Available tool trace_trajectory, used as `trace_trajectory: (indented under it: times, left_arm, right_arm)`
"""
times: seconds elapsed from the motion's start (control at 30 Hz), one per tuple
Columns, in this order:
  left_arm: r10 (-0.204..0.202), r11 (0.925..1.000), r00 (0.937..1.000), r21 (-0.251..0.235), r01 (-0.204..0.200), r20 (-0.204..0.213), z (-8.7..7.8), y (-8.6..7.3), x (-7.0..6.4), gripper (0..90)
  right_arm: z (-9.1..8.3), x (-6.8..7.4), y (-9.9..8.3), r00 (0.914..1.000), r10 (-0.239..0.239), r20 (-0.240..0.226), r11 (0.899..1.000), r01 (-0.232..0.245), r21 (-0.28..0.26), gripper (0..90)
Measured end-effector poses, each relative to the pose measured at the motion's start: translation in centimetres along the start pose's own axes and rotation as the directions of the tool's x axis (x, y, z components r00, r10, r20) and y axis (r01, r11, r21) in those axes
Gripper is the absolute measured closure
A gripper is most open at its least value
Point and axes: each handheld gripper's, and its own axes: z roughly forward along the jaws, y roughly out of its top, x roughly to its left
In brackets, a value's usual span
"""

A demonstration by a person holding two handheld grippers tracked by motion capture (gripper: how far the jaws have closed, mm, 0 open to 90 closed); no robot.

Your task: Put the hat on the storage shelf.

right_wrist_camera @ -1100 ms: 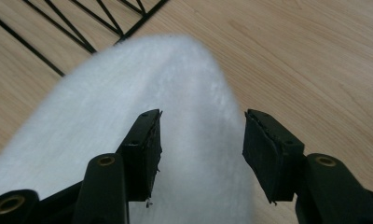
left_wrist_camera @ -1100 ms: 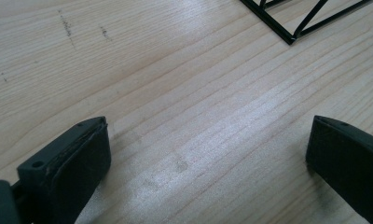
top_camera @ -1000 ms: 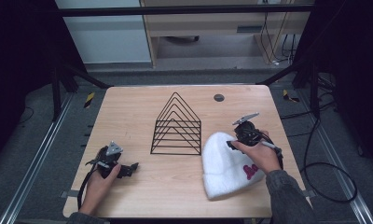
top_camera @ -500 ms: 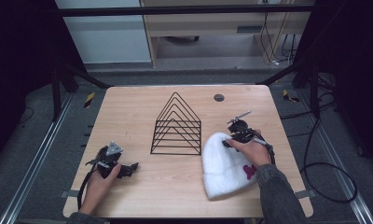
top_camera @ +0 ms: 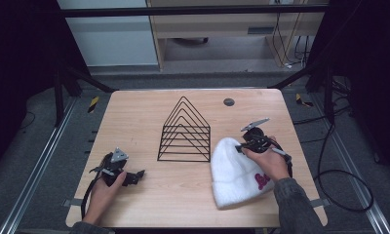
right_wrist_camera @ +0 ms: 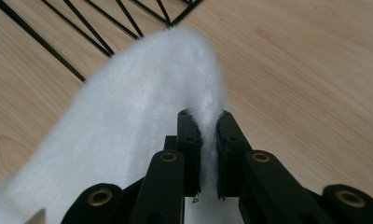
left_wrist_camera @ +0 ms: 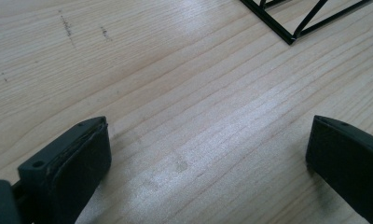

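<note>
Pinching the white hat [top_camera: 238,170] at its top edge, right gripper [top_camera: 246,145] beside the wire rack [top_camera: 184,131] on the table [top_camera: 134,112] | left gripper [left_wrist_camera: 208,154] wide, over bare wood | right view: hat fabric [right_wrist_camera: 142,121] clamped tight.

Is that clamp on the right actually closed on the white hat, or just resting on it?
Closed on it. In the right gripper view, the right gripper has its jaws nearly together with a fold of the white hat squeezed between them.
</note>
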Motion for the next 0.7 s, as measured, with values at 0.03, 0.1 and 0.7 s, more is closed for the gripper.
trace_trajectory:
  times: [0.03,0.1,0.7]
  left_arm:
    - [0.001,1.0000,1.0000,0.000,-0.001,0.001,0.0,0.0,0.0,0.0]
    - [0.001,1.0000,1.0000,0.000,-0.001,0.000,0.0,0.0,0.0,0.0]
    - [-0.008,1.0000,0.9999,-0.003,0.008,-0.014,0.0,0.1,0.2,0.0]
  right_arm:
    - [0.0,0.0,0.0,1.0000,0.000,0.000,1.000,0.000,0.000,82.7]
    - [-1.8,0.5,0.0,0.9997,-0.020,0.012,0.999,0.021,-0.049,83.0]
    - [-11.7,5.4,-0.3,0.9899,-0.130,0.057,0.937,0.141,-0.321,83.4]
